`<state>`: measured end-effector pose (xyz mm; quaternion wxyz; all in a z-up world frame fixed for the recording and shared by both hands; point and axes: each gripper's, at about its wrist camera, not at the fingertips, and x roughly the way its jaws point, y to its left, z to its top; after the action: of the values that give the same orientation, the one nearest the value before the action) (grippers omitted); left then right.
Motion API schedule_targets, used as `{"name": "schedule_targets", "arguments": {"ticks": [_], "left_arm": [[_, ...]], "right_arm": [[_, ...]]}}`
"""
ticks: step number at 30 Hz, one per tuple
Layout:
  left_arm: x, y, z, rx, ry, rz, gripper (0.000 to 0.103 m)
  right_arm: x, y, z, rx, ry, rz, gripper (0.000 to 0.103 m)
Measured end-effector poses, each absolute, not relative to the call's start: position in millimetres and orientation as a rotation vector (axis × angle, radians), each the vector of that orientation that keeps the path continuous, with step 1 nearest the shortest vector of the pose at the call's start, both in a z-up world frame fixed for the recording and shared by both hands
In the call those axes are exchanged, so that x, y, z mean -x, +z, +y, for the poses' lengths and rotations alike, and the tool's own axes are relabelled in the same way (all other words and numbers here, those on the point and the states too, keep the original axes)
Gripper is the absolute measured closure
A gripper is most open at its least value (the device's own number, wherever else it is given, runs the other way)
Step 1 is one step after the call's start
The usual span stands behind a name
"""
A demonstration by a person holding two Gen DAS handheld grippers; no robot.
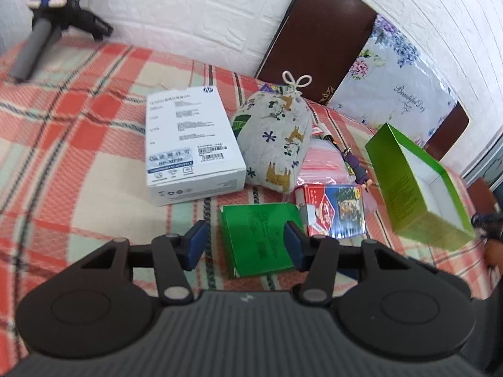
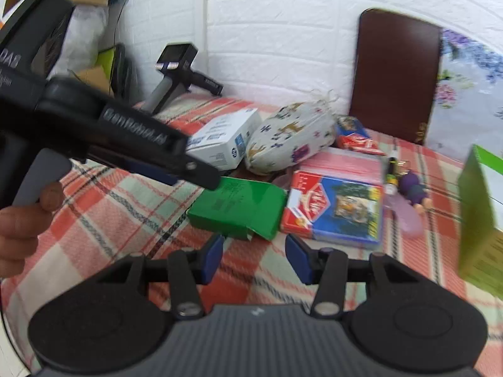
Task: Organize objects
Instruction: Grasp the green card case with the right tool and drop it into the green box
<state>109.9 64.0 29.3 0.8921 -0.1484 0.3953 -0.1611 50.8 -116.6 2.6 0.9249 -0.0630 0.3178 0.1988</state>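
A flat green box lies on the plaid cloth. My left gripper is open with its jaws on either side of the green box, just above it. In the right wrist view the green box lies ahead of my right gripper, which is open and empty over the cloth. The left gripper's body reaches in from the left above that box. A red and blue card pack lies right of the green box. An open green carton stands at the right.
A white HP box and a printed cloth pouch lie behind. A pink zip bag, a purple figure, a second card pack, a dark headboard, a floral pillow and a spare gripper at the white wall.
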Motion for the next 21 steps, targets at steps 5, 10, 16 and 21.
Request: {"name": "schedule_targets", "arguments": {"ticks": [5, 10, 16, 21], "left_arm": [[-118, 7, 65, 0.433, -0.399, 0.884, 0.055], [-93, 17, 70, 0.458, -0.389, 0.894, 0.062], [-51, 31, 37, 0.359, -0.451, 0.882, 0.064], [-55, 59, -36, 0.208, -0.551, 0.799, 0.064]], "right_arm": [[-72, -13, -108, 0.079, 0.443, 0.678, 0.041], [-43, -12, -112, 0.080, 0.455, 0.660, 0.052], [27, -7, -142, 0.110, 0.413, 0.589, 0.058], [35, 14, -192, 0.067, 0.262, 0.500, 0.058]]}}
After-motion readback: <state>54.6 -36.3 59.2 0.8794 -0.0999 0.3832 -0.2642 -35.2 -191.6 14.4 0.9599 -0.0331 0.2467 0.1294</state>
